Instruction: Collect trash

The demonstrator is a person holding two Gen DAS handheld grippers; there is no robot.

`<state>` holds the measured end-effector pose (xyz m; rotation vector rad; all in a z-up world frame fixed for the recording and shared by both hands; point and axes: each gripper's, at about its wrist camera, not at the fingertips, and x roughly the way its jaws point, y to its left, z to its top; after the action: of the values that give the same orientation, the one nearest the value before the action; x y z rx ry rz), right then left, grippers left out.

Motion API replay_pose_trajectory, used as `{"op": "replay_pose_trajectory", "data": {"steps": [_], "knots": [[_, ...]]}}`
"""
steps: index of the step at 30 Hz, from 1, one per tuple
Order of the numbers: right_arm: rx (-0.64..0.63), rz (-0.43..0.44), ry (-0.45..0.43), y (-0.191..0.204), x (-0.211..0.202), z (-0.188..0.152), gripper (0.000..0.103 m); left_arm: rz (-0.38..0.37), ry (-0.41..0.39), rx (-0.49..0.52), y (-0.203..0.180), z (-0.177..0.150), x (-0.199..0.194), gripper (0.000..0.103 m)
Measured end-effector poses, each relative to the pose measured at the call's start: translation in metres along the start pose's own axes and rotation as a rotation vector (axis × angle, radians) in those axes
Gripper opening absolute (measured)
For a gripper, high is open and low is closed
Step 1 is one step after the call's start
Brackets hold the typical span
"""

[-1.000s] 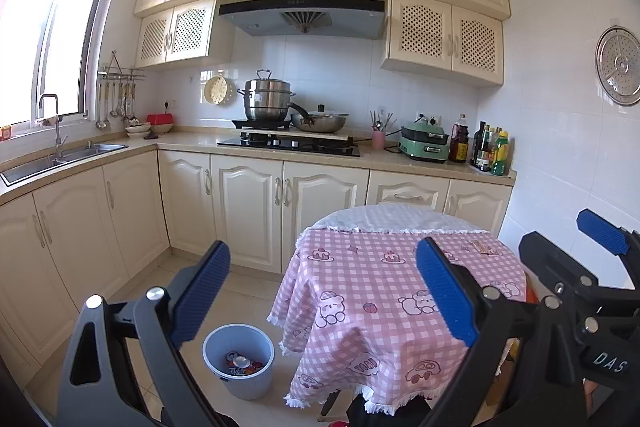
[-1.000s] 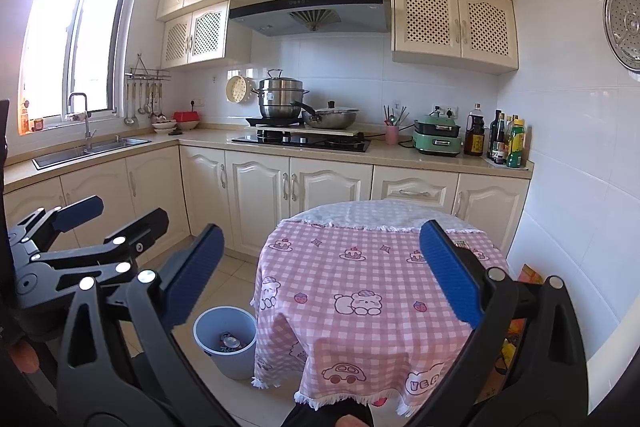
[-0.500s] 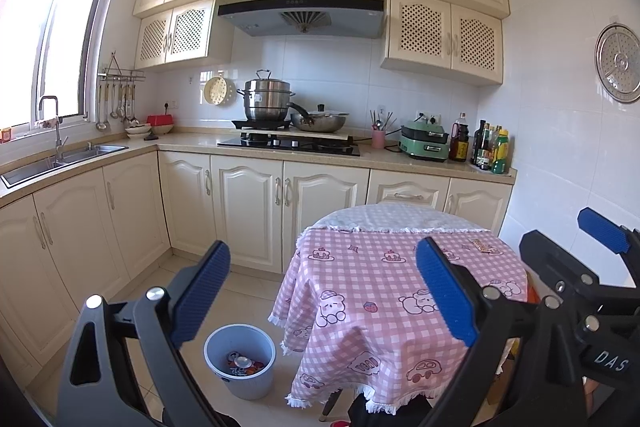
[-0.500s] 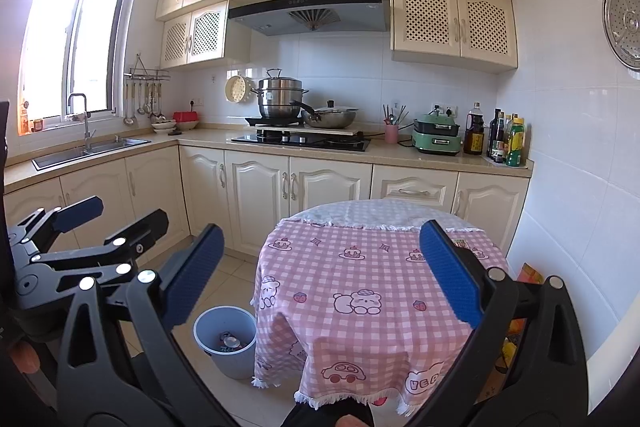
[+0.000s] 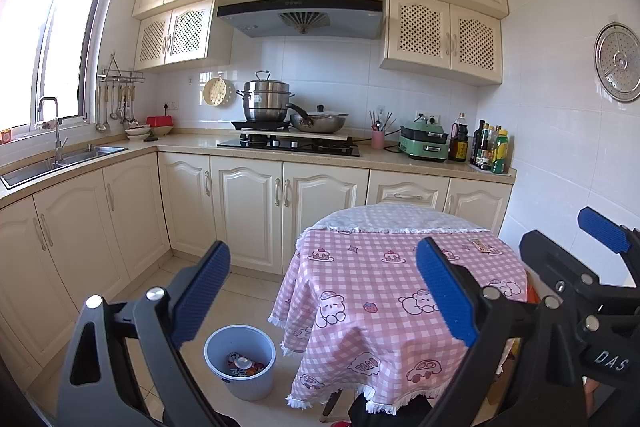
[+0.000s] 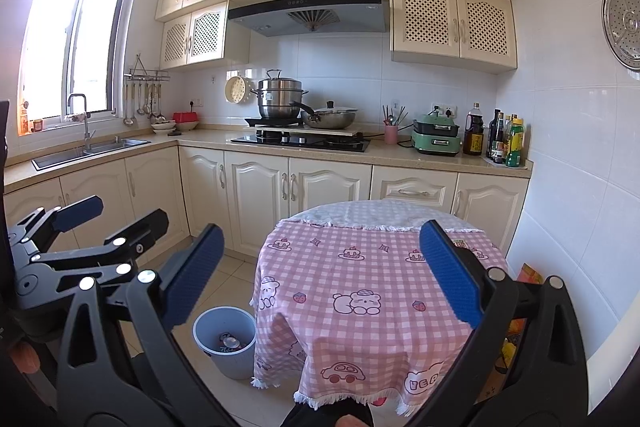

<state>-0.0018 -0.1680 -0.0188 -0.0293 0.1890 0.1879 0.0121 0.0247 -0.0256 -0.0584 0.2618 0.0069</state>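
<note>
A small flat wrapper (image 5: 482,246) lies on the far right of the round table (image 5: 384,291), which wears a pink checked cloth. In the right wrist view the wrapper (image 6: 461,243) peeks out beside my finger. On the floor left of the table stands a pale blue bin (image 5: 240,387) holding several colourful scraps; it is the bin (image 6: 224,359) in the other view too. My left gripper (image 5: 322,291) is open and holds nothing, well short of the table. My right gripper (image 6: 320,273) is open and holds nothing, with the left gripper (image 6: 120,215) beside it.
Cream cabinets and a counter (image 5: 280,151) run along the back and left walls, carrying a hob with pots (image 5: 268,103), a green cooker (image 5: 424,143) and bottles (image 5: 488,147). A sink (image 5: 60,163) sits under the window. Orange packaging (image 6: 528,275) lies right of the table.
</note>
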Motion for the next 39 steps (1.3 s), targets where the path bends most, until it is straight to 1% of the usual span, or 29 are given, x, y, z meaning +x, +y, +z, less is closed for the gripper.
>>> {"op": "replay_pose_trajectory", "data": {"steps": [39], "knots": [[0.002,-0.005,-0.004,0.006,-0.003,-0.001,0.096,-0.003,0.004,0.015,0.010,0.001,-0.002,0.092]]}}
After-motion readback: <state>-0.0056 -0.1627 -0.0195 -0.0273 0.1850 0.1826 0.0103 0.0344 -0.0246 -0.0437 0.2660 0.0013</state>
